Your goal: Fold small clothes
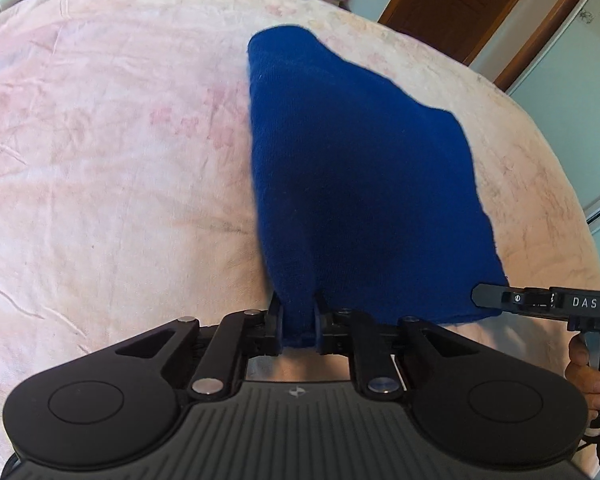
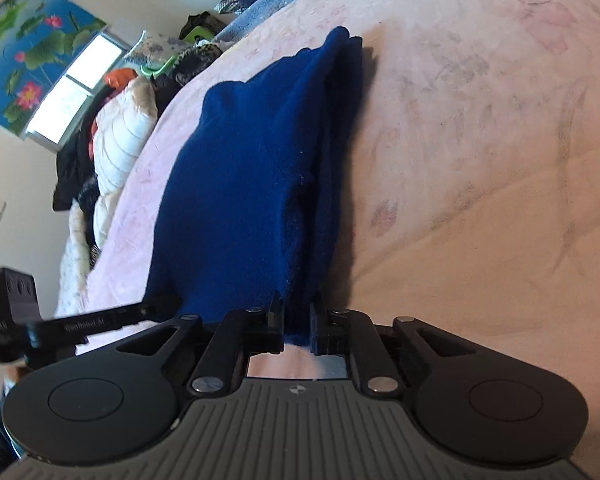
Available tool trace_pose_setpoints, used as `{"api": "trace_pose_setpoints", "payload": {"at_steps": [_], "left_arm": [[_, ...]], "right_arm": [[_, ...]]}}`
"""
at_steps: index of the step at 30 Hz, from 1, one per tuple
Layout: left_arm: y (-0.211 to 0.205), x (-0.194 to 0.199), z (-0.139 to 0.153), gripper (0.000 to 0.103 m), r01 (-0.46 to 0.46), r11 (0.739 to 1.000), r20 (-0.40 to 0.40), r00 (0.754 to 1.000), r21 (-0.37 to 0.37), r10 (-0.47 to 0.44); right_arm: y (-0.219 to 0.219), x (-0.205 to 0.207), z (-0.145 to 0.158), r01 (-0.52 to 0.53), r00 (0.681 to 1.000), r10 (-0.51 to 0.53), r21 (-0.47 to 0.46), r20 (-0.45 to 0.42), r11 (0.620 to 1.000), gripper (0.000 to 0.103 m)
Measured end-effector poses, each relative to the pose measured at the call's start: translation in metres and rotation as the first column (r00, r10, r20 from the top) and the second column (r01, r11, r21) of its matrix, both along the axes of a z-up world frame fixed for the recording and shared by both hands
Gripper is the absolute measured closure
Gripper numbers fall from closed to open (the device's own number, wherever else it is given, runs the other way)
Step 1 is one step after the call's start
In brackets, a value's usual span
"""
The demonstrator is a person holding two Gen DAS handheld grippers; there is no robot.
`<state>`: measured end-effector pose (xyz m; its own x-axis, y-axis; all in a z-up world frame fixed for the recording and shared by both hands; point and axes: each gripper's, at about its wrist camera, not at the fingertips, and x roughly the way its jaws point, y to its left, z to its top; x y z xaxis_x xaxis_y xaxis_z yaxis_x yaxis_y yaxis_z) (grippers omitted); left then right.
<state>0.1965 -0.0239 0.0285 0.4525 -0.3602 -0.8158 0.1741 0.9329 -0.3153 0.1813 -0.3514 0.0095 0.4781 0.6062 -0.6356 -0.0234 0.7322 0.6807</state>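
Dark blue fleece cloth (image 1: 360, 168), a small folded garment, is seen spread on a bed covered by a pale pink blanket with a faded floral print (image 1: 100, 140). Its far end lies flat on the blanket, while its near edge is raised and gathered at two points. In the left wrist view, the left hand-held gripper (image 1: 299, 320) is closed on a bunched piece of that near edge, the cloth being pinched between its two black fingers. At the right margin of the same view, the right hand-held gripper (image 1: 484, 295) is met at the neighbouring corner of the cloth, and a hand (image 1: 588, 376) is seen wrapped around its handle.

In the right wrist view, the right hand-held gripper (image 2: 297, 322) has the blue cloth (image 2: 252, 168) between its fingers; whether the pads press on it cannot be told. Several layers are shown stacked along the right side of the garment, where a folded edge runs away from the camera. The left hand-held gripper (image 2: 168, 305) is seen at the left, touching the near left corner of the cloth.

Beyond the bed, a heap of mixed clothing and a white quilted cover (image 2: 120, 136) is piled near a window, beside a blue lotus-flower wall picture (image 2: 24, 56). A brown wooden door (image 1: 460, 4) is visible in the left wrist view.
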Motion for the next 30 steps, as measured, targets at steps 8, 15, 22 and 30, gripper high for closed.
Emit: {"api": "trace_pose_setpoints", "payload": {"at_steps": [8, 15, 22, 30], "left_arm": [[-0.026, -0.015, 0.063, 0.01, -0.105, 0.954, 0.475, 0.879, 0.282, -0.044], [-0.081, 0.066, 0.039, 0.01, -0.089, 0.895, 0.521, 0.836, 0.437, -0.171], [-0.072, 0.121, -0.004, 0.01, -0.038, 0.936, 0.343, 0.935, 0.35, -0.09], [-0.055, 0.136, -0.013, 0.009, -0.029, 0.979, 0.253, 0.967, 0.204, -0.024]], "right_arm": [[-0.026, 0.043, 0.065, 0.07, 0.979, -0.049, -0.103, 0.196, 0.992, 0.057], [-0.002, 0.166, 0.056, 0.129, 0.98, -0.069, -0.328, 0.187, 0.936, 0.044], [0.019, 0.19, 0.023, 0.059, 0.994, -0.03, -0.287, 0.104, 0.956, 0.091], [-0.025, 0.192, 0.002, 0.138, 0.989, -0.13, -0.121, 0.072, 0.983, 0.093]]}}
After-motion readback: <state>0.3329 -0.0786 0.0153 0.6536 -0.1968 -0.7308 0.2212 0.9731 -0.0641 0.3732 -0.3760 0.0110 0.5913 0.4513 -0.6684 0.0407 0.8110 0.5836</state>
